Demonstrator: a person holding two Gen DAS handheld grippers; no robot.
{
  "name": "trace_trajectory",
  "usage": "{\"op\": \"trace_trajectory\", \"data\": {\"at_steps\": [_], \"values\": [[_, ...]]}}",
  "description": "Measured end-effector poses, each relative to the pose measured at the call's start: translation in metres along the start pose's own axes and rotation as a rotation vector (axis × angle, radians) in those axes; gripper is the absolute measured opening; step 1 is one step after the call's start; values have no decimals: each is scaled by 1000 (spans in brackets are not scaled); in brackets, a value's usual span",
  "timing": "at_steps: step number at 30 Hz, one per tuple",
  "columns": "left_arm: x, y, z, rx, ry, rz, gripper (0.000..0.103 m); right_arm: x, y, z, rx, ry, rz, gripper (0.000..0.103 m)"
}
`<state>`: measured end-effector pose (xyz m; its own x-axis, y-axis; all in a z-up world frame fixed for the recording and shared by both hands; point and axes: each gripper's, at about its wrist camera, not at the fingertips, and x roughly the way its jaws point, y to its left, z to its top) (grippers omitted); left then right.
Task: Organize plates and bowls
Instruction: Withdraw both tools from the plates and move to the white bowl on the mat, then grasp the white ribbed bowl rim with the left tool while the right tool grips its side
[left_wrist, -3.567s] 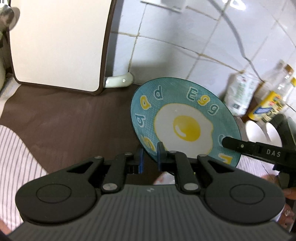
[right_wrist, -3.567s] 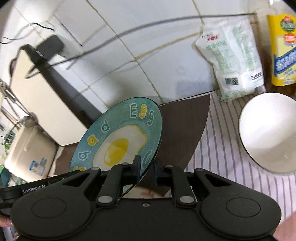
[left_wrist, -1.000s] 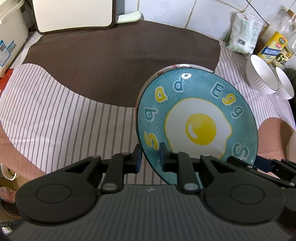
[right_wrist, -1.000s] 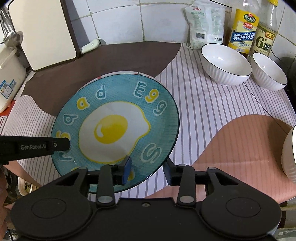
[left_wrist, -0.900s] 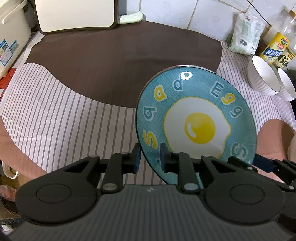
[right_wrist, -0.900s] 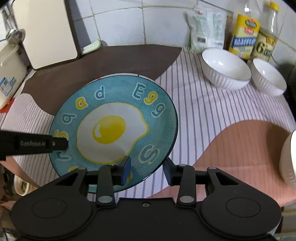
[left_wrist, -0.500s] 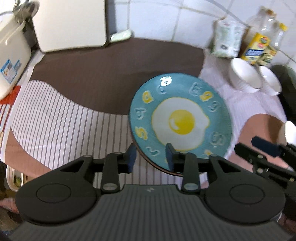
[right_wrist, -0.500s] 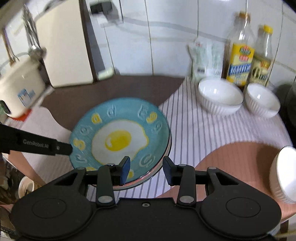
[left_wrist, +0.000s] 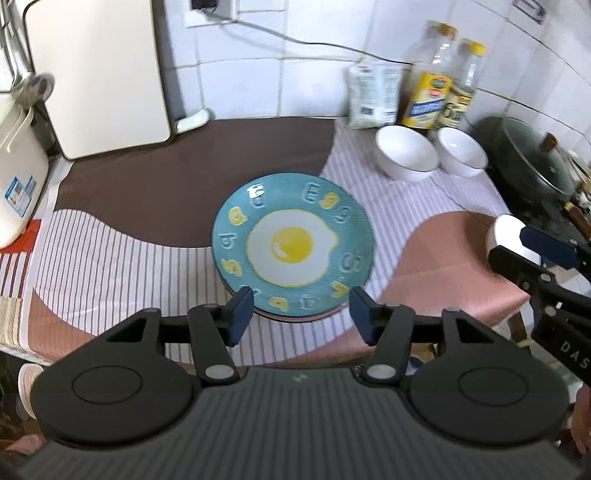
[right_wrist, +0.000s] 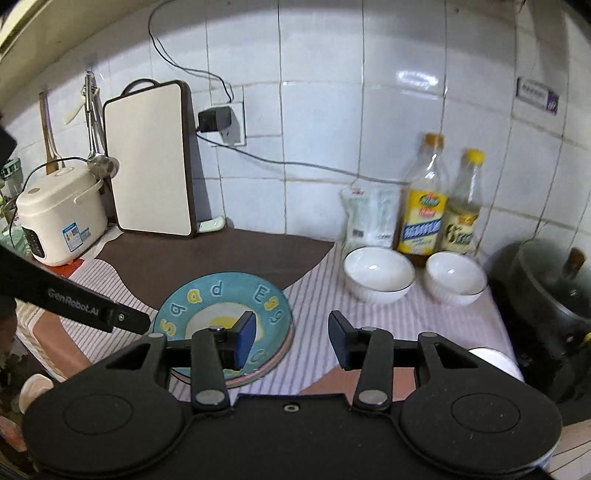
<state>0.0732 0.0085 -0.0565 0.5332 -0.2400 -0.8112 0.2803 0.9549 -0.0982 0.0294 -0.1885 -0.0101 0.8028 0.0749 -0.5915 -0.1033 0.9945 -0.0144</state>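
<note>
The teal fried-egg plate (left_wrist: 291, 247) (right_wrist: 221, 299) lies flat on the striped cloth, on top of another plate whose pink rim (left_wrist: 295, 318) shows under it. My left gripper (left_wrist: 303, 312) hovers above its near edge with the jaws opening and nothing between the pads. My right gripper (right_wrist: 291, 339) is raised over the plate's right side, jaws also opening and empty. Two white bowls (right_wrist: 378, 273) (right_wrist: 456, 277) stand side by side at the back right. A third white bowl (right_wrist: 495, 360) sits at the right, partly hidden by the right gripper.
A white cutting board (right_wrist: 151, 158) leans on the tiled wall beside a rice cooker (right_wrist: 59, 218). Two oil bottles (right_wrist: 424, 206) and a white bag (right_wrist: 369, 218) stand behind the bowls. A dark lidded pot (left_wrist: 532, 162) fills the far right. The table's front edge is close below the grippers.
Both grippers let go of the egg plate, which now lies flat on the other plate. Both have risen and pulled back, and their jaws have widened.
</note>
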Motion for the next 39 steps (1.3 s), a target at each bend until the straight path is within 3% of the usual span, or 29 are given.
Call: {"op": "trace_trajectory", "data": {"at_steps": [2, 9, 21, 28, 31, 34, 39], "values": [[-8, -10, -2, 21, -8, -2, 60, -11, -5, -4, -13, -14, -9, 60], [-20, -42, -12, 93, -15, -17, 67, -40, -20, -23, -27, -45, -55, 65], [6, -102, -21, 202, 1, -41, 74, -57, -57, -66, 22, -119, -129, 73], [32, -132, -16, 227, -2, -68, 79, -40, -86, -93, 107, -136, -229, 78], [45, -144, -16, 247, -57, -17, 95, -28, -98, -107, 132, -170, -288, 85], [62, -154, -15, 278, -75, -1, 95, -12, -112, -117, 162, -146, -302, 88], [88, -169, -7, 282, -71, -44, 95, 17, -129, -138, 208, -115, -341, 94]]}}
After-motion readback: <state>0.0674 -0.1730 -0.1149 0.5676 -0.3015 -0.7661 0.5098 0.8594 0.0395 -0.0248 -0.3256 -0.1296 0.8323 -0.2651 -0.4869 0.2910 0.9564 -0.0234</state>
